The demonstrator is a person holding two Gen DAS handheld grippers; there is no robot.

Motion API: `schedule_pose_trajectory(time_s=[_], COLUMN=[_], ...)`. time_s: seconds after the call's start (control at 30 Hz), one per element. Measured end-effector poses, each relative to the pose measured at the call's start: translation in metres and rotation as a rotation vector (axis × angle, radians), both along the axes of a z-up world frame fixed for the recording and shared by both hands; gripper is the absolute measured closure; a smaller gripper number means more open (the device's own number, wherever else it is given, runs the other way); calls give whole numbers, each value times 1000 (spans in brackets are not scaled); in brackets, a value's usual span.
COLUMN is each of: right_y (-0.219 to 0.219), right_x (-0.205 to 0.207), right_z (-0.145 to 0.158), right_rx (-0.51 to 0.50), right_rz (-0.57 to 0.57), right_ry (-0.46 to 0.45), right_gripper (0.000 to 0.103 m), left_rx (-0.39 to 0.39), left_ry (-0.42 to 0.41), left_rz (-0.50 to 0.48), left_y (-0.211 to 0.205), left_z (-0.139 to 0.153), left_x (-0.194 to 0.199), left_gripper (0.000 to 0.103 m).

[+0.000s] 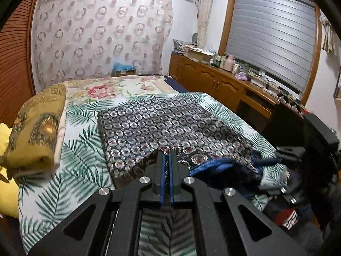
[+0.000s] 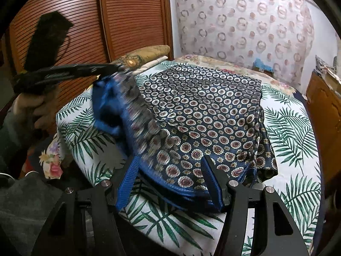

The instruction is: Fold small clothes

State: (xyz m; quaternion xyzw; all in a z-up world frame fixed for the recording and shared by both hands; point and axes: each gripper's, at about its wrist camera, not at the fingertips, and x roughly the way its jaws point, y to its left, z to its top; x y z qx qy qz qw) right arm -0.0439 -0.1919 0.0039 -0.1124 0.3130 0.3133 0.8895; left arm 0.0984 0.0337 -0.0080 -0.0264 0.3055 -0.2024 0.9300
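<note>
A dark blue garment (image 1: 153, 119) printed with small round medallions lies spread on the palm-leaf bedsheet (image 1: 81, 155). My left gripper (image 1: 167, 152) is shut on the garment's near edge and holds that edge raised off the bed. In the right wrist view, the left gripper (image 2: 118, 67) is at the upper left with a hand (image 2: 32, 106) behind it. A blurred flap of the garment (image 2: 136, 111) hangs from it, showing the blue lining. My right gripper (image 2: 170, 168) is open. Its fingers straddle the garment's blue hem (image 2: 191, 194) without pressing it.
A folded ochre patterned blanket (image 1: 36, 128) sits on the bed's left side. A pile of dark clothes (image 1: 283, 215) lies off the bed's right corner. A wooden cabinet (image 1: 213, 83) with clutter runs along the right wall. Slatted wooden doors (image 2: 85, 21) stand to the left.
</note>
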Motion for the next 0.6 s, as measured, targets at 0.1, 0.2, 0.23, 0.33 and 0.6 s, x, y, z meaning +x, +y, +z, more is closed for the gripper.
schedule_pose_trajectory(time_s=[0.1,0.2,0.23,0.33,0.6], right_y=[-2,-1,-1,-5,-9], right_x=[-1,12,17,33,67], right_z=[-3,-9,-10,-8,11], right_rx=[-15,-41,-50,-63,-67], right_rz=[7,-5,-13,-40,-49], right_ry=[7,19,24,25,-22], right_gripper=[41,41,41,41,93], left_rx=[-12,-5,-2,9,15], left_ry=[3,3,4,3,-10], left_rz=[14,23,26,36,64], left_y=[3,2,2,3,12], left_z=[1,1,1,1,4], left_x=[14,24,27,35,57], left_gripper=[99,99,99,99,99])
